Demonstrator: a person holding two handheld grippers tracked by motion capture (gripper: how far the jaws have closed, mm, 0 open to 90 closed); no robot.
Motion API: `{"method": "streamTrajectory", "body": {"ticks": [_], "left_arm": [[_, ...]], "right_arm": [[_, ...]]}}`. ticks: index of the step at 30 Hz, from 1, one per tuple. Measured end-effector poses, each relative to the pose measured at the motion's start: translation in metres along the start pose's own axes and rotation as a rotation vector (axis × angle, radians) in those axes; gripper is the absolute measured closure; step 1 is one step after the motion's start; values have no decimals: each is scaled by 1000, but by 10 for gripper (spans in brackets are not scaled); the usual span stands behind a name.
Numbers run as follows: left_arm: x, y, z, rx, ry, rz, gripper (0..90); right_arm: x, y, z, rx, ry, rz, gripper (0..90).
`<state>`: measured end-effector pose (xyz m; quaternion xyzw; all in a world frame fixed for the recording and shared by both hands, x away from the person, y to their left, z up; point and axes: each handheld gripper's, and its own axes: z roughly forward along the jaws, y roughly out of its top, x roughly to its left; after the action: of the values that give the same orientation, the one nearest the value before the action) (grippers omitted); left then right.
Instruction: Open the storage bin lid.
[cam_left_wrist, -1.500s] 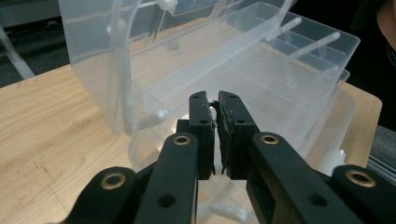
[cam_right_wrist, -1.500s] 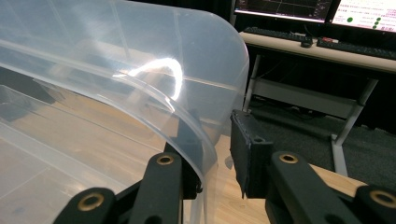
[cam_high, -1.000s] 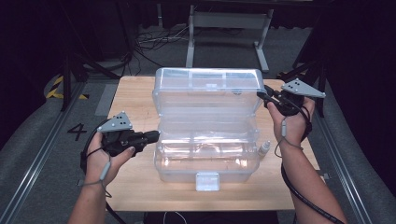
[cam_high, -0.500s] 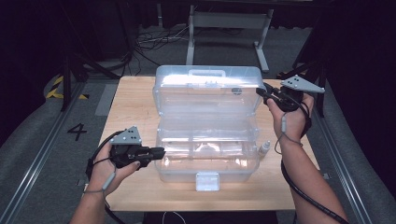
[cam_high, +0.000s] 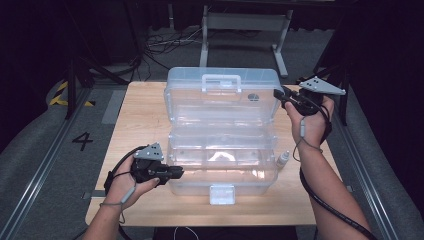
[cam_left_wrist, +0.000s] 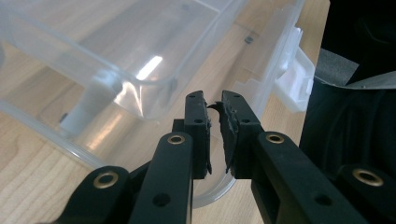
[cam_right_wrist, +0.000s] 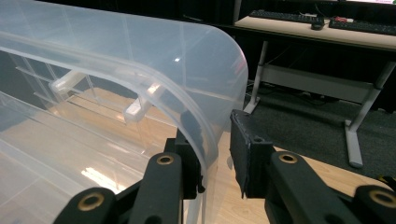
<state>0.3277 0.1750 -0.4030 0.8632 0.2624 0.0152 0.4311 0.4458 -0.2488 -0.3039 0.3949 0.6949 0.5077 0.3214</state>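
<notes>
clear plastic, and plenty of it: the storage box sits open in the middle of the wooden table, its lid standing upright at the back. your right gripper is up at the lid's right edge, jaws astride the thin wall; in the right gripper view one pad lies against it while the other stands off with a gap, so no clamp there. your left gripper is low at the base's front left corner, jaws just eased apart to a slim slit, and nothing looks pinched between them, the rounded rim running just beneath the tips. i'd judge this box light and hollow, its walls springy and slick, so a hard squeeze on a flat panel will flex it or slide off. better to take the stiffer rim or the moulded handle. watch the little bottle just beside the right wall, and the latch at the front.
</notes>
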Motion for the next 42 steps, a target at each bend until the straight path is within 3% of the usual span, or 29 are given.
{"method": "streamTrajectory", "body": {"ticks": [4,7,9,42], "left_arm": [[1,-2,3,9,0,-7,812],[1,-4,5,17,0,-7,812],[1,-4,5,21,5,-7,812],[6,-7,11,42,34,-14,798]], "right_arm": [[-1,1,2,-13,-12,-8,797],[-2,3,2,-13,-38,-55,850],[-4,4,6,-15,-40,-56,856],[-22,2,46,-23,-41,48,863]]}}
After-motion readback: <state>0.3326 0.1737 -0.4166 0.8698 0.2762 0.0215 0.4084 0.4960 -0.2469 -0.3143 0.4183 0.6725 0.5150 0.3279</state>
